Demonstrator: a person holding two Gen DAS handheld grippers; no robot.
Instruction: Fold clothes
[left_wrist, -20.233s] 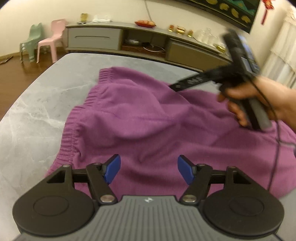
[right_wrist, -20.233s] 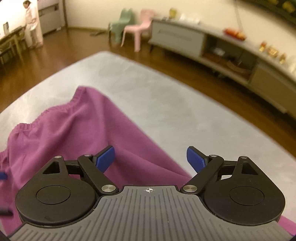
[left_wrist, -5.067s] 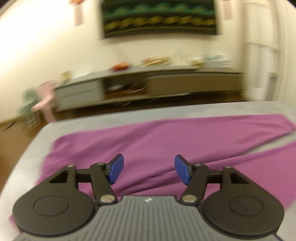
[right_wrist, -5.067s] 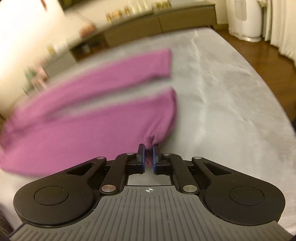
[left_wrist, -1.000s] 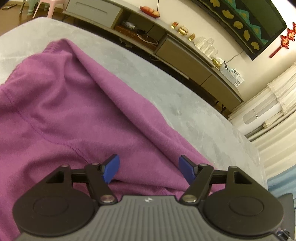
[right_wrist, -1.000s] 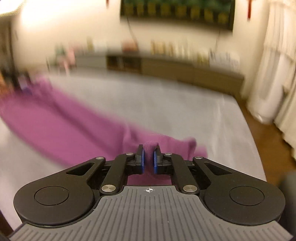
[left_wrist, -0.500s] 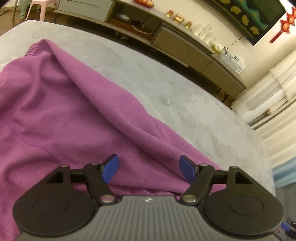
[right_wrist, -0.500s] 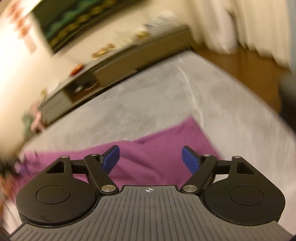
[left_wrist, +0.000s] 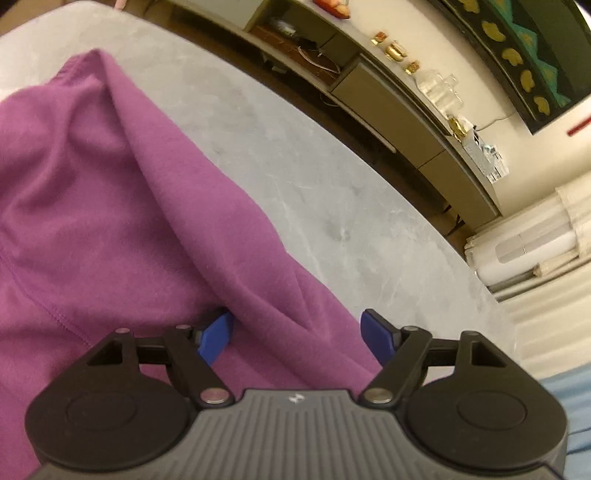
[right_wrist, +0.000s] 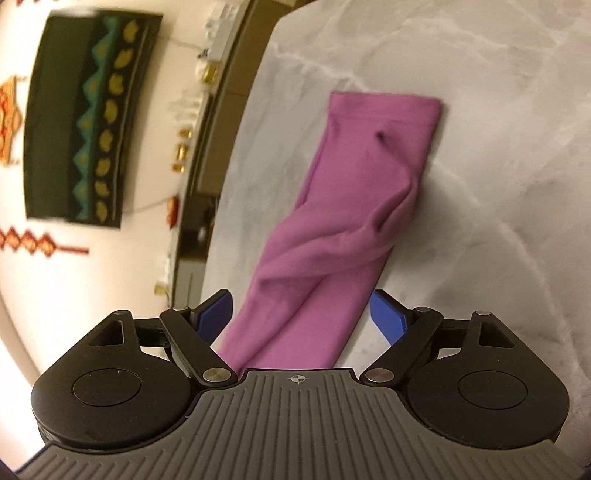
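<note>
Purple trouser leg (right_wrist: 343, 206) — stretched lengthwise away, hem farthest.

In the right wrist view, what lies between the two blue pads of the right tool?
The purple trouser leg lies on the grey table between them, untouched; the right tool is opening.

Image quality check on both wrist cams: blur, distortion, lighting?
Left wrist: sharp, warm indoor light, strong fisheye bend on the cabinet, purple garment evenly lit. Right wrist: view rolled sideways, wall hanging soft with blur, pant leg and table fairly crisp.
</note>
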